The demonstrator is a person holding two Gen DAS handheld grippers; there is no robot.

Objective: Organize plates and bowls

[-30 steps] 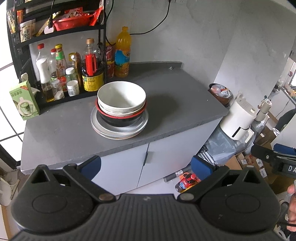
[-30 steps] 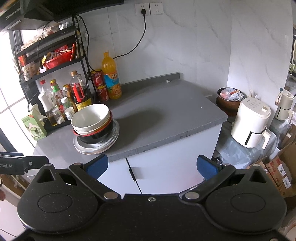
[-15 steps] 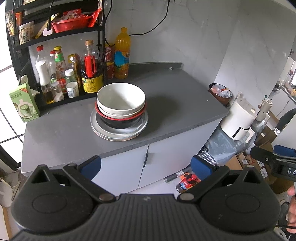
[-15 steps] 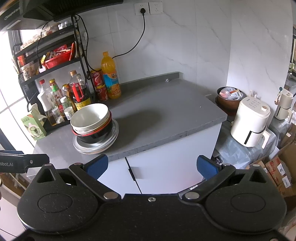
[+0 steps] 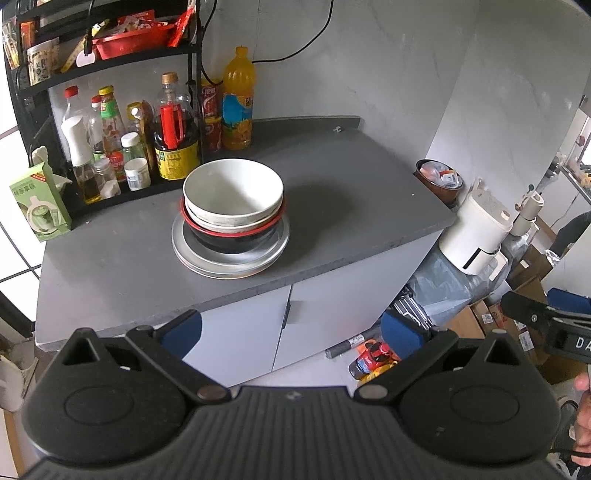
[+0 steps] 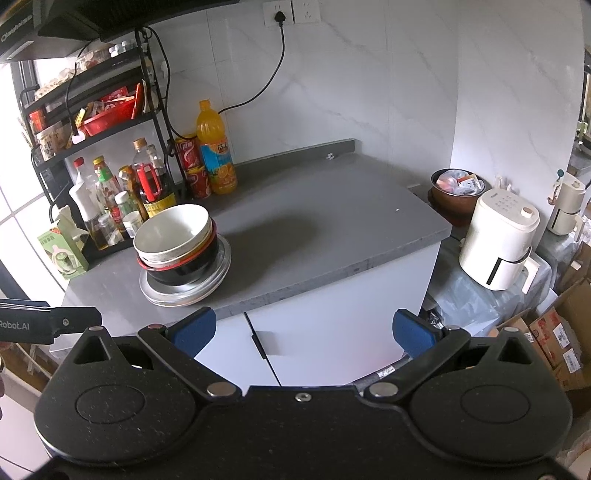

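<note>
Bowls [image 5: 232, 199] are nested on plates [image 5: 229, 258] on the grey counter [image 5: 351, 206], just in front of the bottle rack [image 5: 110, 122]. Left gripper [image 5: 291, 325] and right gripper [image 6: 303, 328] are held off the counter's front edge, jaws apart, empty.

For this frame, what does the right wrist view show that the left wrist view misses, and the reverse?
Only the right wrist view shows the wall sockets with the plugged-in cable.

Only the left wrist view shows the red-capped bottle lying on the floor beside the cabinet.

Both show the stacked bowls on metal plates on the grey counter, the orange drink bottle, and the white appliance. The left gripper and right gripper are open and empty.
</note>
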